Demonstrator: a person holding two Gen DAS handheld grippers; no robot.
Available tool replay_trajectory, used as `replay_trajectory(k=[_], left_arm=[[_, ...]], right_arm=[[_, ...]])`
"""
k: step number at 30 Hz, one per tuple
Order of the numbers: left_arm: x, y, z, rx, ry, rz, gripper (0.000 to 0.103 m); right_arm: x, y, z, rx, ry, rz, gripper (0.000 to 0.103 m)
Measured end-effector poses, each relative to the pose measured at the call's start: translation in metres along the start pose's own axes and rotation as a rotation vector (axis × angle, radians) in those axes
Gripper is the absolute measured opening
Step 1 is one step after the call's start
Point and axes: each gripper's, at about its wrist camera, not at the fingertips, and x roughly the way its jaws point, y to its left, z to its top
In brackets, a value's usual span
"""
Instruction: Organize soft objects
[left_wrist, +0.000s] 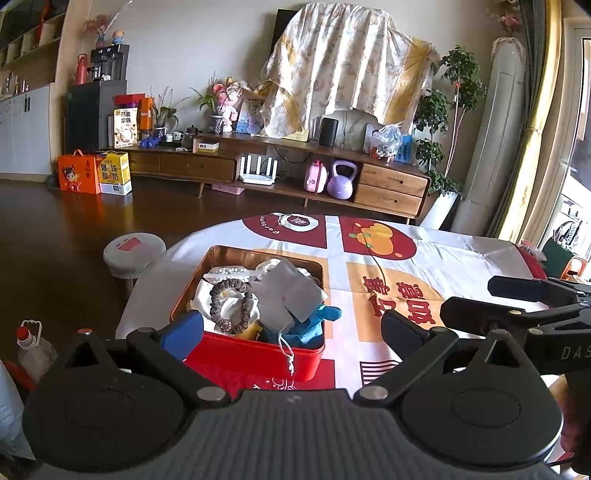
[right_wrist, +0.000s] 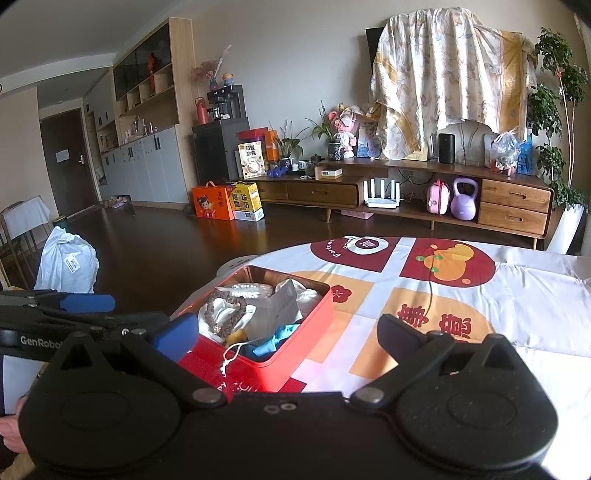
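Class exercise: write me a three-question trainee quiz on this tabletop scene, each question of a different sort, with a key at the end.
1. True or false: the left gripper is shut on the brown scrunchie.
2. Multiple choice: the red tin is A) closed with a lid, B) open and full of soft items, C) lying upside down.
3. Fill in: a white drawstring hangs over the tin's ____ wall, the side nearest the grippers.

Key: 1 false, both the left and the right gripper are open and hold nothing; 2 B; 3 front.
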Motion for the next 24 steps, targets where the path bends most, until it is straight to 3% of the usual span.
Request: replay_trajectory(k=[24], left_arm=[[-0.0098,-0.0040,0.0035,0.001,-0.009,-0.011,0.103]], right_arm=[[0.0026,-0.0047,-0.0029,0.014,0.008,-0.013,0.103]])
